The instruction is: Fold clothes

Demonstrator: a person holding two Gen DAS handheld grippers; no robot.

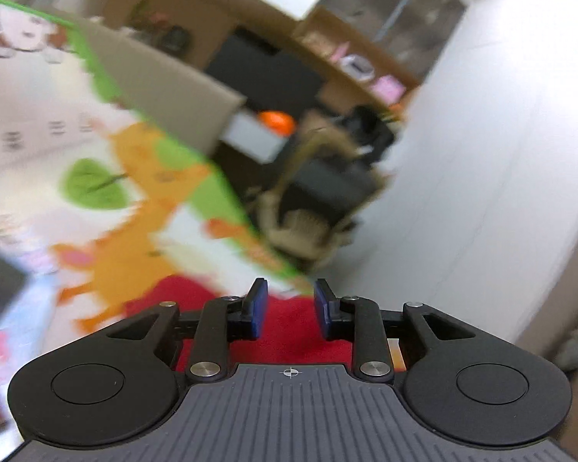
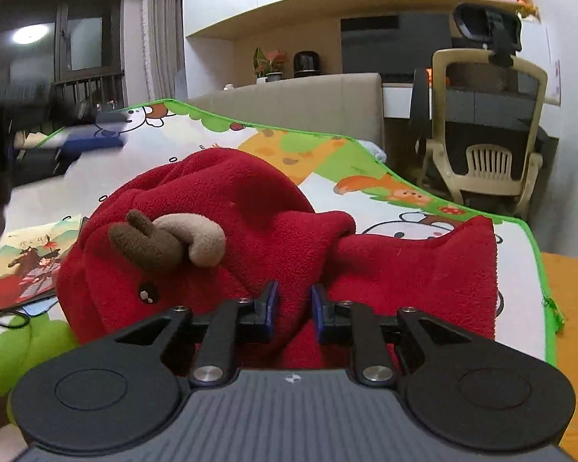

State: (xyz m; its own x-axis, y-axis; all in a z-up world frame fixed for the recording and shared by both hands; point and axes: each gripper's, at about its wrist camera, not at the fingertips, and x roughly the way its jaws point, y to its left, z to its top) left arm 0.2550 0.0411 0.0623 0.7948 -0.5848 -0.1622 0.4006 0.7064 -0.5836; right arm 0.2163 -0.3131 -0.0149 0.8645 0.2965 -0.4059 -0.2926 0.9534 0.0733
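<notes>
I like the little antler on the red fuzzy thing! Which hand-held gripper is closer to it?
Right. The right hand-held gripper sits against the red fleece garment, just below the antler. The left hand-held gripper is over red fleece too, but no antler shows in its blurred view.

Left view motion-blurred, right sharp

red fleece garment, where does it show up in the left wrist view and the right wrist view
Left wrist view: the red fleece garment is a small patch at bottom centre, seen between and behind the open jaws of the left gripper; the picture is blurred.
Right wrist view: it fills the centre as a rumpled heap with plush antlers, running down under the right gripper.
Shared landmark: the green-edged cartoon mat that it lies on, at left in the left wrist view.
</notes>
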